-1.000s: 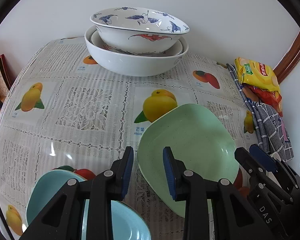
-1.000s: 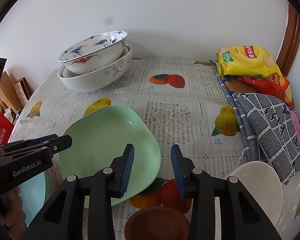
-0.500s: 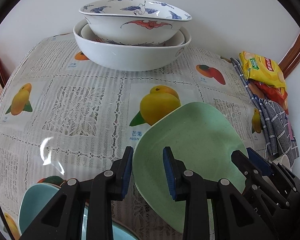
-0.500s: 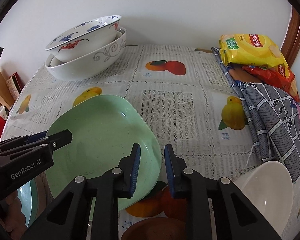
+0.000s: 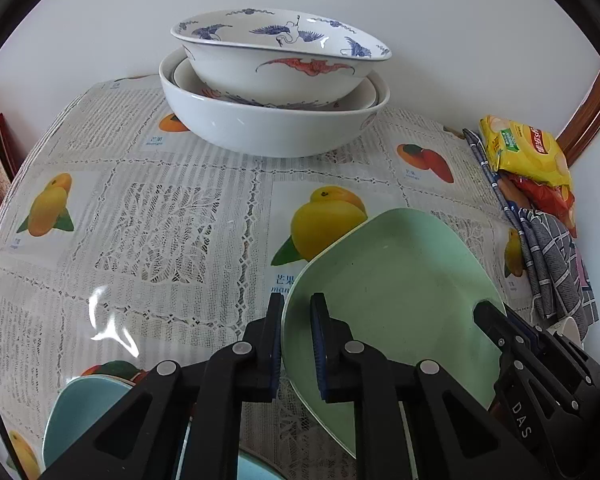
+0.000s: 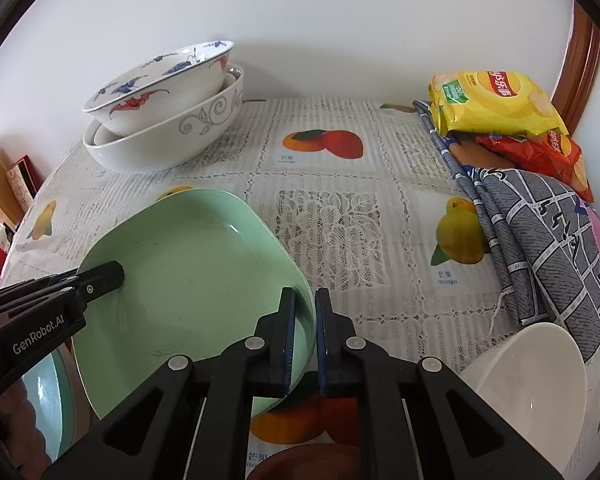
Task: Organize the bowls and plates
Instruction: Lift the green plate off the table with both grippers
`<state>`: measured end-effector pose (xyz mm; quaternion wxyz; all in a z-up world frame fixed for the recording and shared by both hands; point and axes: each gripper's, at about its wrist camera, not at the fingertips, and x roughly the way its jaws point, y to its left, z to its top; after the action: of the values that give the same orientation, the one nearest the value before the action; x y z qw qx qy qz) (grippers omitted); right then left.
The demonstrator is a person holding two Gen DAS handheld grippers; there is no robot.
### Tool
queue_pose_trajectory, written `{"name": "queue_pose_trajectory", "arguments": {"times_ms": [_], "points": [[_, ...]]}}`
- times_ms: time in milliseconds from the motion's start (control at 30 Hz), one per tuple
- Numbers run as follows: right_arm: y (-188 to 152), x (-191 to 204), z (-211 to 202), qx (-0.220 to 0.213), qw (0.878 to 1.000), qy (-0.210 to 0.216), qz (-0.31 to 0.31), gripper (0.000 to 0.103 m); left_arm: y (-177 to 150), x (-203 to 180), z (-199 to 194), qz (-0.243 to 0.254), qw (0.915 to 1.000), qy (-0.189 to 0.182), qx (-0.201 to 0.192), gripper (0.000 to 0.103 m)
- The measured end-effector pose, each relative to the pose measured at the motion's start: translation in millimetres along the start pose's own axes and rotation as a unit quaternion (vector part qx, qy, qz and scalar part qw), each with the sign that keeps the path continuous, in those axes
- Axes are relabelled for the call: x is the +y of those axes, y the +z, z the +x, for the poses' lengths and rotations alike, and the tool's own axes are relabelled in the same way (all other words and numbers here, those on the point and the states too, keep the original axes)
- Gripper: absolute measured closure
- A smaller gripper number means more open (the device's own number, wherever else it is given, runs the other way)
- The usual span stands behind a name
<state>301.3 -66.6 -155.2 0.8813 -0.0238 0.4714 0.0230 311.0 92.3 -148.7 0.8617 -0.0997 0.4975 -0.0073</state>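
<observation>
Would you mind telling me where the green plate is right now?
The green plate is held at its opposite rims by the left gripper and right gripper, in front of the stacked white bowls.

The plate (image 6: 188, 292) is pale mint green with faint dark speckles. At 11 o'clock in the right wrist view, the top bowl (image 6: 160, 88) is white with blue birds and a red bat motif; the large bowl (image 6: 168, 142) under it is white with grey scrollwork. The tablecloth (image 6: 328, 224) is white lace-patterned, printed with yellow mangoes, orange-red fruit and blue lettering. At 1 o'clock lies a yellow snack bag (image 6: 492, 104) over a red one (image 6: 540, 156); the cloth (image 6: 540, 240) at 3 o'clock is grey-blue with a white grid. A light blue dish (image 5: 84, 412) sits at 7 o'clock in the left wrist view. Both grippers, left (image 5: 296, 344) and right (image 6: 305, 340), are black with blue pads.
</observation>
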Motion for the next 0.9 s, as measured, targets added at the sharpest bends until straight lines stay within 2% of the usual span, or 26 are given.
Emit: {"name": "queue_pose_trajectory", "arguments": {"times_ms": [367, 900], "points": [[-0.9, -7.6, -60.8, -0.042, 0.999, 0.007, 0.013, 0.095, -5.0, -10.2, -55.8, 0.004, 0.9992, -0.017, -0.037, 0.090], [-40.9, -13.7, -144.0, -0.074, 0.997, 0.012, 0.033, 0.095, -53.9, -20.5, -128.6, 0.002, 0.9972, -0.025, -0.070, 0.090]]}}
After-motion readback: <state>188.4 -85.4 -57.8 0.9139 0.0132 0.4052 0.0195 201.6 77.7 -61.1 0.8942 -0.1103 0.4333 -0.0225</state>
